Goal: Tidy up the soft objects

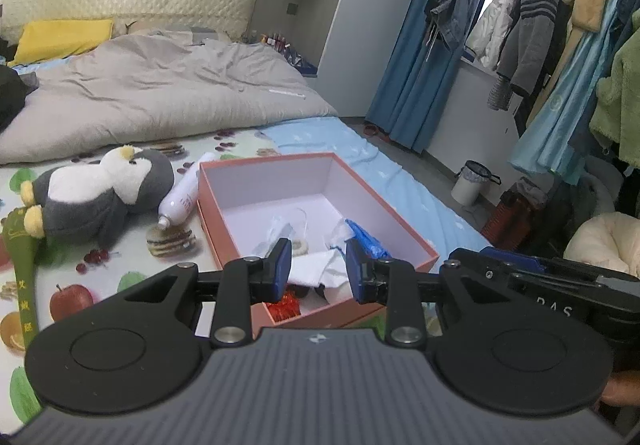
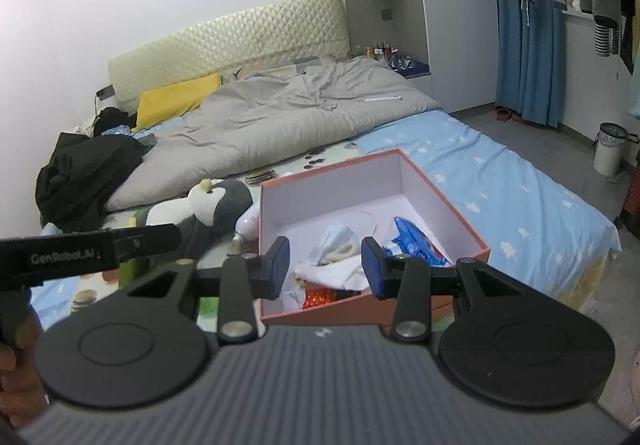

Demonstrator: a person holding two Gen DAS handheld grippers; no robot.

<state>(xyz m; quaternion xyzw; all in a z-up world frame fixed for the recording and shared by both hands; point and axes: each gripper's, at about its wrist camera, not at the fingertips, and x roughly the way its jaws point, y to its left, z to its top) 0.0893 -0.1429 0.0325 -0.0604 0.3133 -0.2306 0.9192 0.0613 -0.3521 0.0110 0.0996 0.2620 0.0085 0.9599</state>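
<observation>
An open pink box (image 1: pixel 384 205) (image 2: pixel 444 185) sits on the bed and holds a white cloth (image 1: pixel 316 269) (image 2: pixel 332 269), a blue plastic bag (image 1: pixel 366 239) (image 2: pixel 416 241), a face mask (image 2: pixel 334 237) and a red shiny item (image 1: pixel 284 305) (image 2: pixel 318 297). A grey and white penguin plush (image 1: pixel 100 189) (image 2: pixel 216 205) lies left of the box, next to a white bottle (image 1: pixel 182 197) (image 2: pixel 248 223). My left gripper (image 1: pixel 319 269) is open and empty above the box's near end. My right gripper (image 2: pixel 325 267) is open and empty over the same end.
A grey duvet (image 1: pixel 160 93) and a yellow pillow (image 1: pixel 60 39) lie further up the bed. Black clothes (image 2: pixel 84 169) are heaped at the left. A green stick (image 1: pixel 22 257) lies by the plush. A clothes rack (image 1: pixel 560 25) and a white bin (image 1: pixel 472 183) stand on the right.
</observation>
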